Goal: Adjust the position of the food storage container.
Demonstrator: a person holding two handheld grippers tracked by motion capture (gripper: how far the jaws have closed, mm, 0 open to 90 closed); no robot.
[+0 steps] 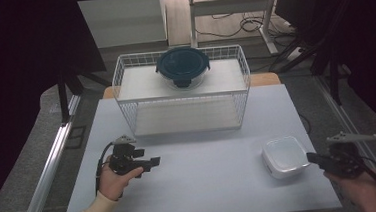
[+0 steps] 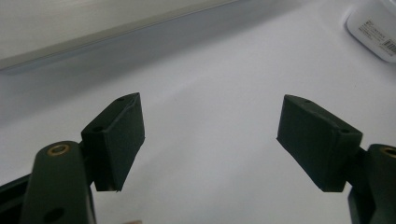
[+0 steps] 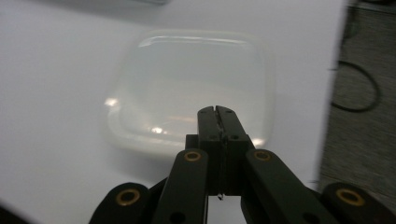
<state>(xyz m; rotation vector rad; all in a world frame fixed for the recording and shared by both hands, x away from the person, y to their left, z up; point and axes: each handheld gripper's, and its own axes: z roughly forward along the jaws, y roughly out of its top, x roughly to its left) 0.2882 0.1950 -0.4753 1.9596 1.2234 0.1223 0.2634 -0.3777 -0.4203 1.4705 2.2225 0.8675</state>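
A white square plastic container [image 1: 283, 155] sits empty on the right side of the white table [image 1: 205, 170]; it lies just beyond my right gripper's tips as a blurred container [image 3: 187, 88]. My right gripper [image 1: 314, 158] hovers at the table's right edge beside it, and its jaws [image 3: 217, 111] are pressed together with nothing between them. My left gripper [image 1: 153, 162] rests low at the front left, held in a hand with a cream sleeve. Its jaws [image 2: 210, 135] stand wide apart over bare table. A round glass bowl with a dark blue lid [image 1: 182, 66] stands on top of the white wire rack [image 1: 182, 91].
The wire rack takes up the back middle of the table, with an open lower shelf. A corner of the white container [image 2: 373, 28] sits far off in the left gripper view. A metal rail [image 1: 50, 166] runs along the left side; cables lie on the floor beyond the right edge.
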